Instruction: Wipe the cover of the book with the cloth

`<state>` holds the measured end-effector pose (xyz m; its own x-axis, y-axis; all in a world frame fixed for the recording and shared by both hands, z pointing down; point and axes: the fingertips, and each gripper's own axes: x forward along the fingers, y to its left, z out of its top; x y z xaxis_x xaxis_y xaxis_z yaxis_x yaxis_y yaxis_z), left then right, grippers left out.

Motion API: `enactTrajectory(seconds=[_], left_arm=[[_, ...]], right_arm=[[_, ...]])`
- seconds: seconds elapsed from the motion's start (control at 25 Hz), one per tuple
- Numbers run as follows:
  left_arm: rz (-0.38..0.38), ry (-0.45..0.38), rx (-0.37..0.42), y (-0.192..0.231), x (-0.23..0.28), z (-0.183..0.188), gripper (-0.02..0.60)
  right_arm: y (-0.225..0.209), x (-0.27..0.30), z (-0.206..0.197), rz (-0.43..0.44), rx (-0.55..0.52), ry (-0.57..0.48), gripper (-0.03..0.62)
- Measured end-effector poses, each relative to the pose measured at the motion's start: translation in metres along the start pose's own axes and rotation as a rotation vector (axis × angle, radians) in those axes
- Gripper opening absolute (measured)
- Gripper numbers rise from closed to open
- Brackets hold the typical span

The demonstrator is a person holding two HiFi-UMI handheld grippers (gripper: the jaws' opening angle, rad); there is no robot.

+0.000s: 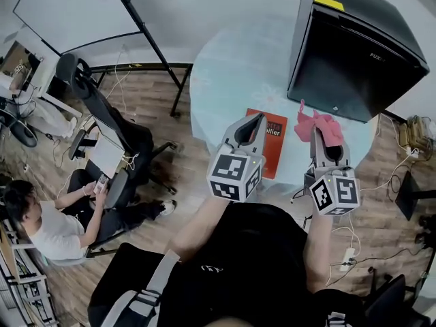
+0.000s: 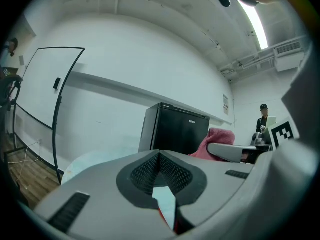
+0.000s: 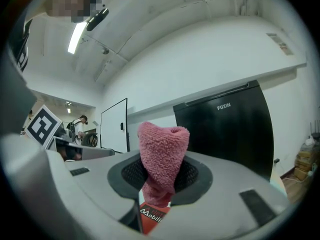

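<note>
Pink cloth clamped between right gripper jaws.
Left gripper jaws closed together, gripping nothing; red book below, near the round table's front edge.

Your right gripper is matt grey plastic with black ribbed pads, and it pinches the rough pink terry cloth. The smooth-covered red paper book lies on a smooth pale-blue round table. The black box cabinet looks satin. The plank floor is wood.
</note>
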<state>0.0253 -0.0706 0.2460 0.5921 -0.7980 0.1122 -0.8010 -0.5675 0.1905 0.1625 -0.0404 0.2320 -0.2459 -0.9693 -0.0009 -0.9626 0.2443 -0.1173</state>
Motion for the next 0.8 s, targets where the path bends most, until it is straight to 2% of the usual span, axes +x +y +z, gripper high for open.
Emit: enactTrajectory(seconds=[0.32, 0.8], left_arm=[[0.048, 0.017, -0.019, 0.010, 0.002, -0.007, 0.013], [0.085, 0.061, -0.036, 0.023, -0.003, -0.024, 0.014]], right_arm=[[0.001, 0.002, -0.009, -0.014, -0.035, 0.050, 0.100], [0.006, 0.008, -0.021, -0.008, 0.010, 0.059, 0.101]])
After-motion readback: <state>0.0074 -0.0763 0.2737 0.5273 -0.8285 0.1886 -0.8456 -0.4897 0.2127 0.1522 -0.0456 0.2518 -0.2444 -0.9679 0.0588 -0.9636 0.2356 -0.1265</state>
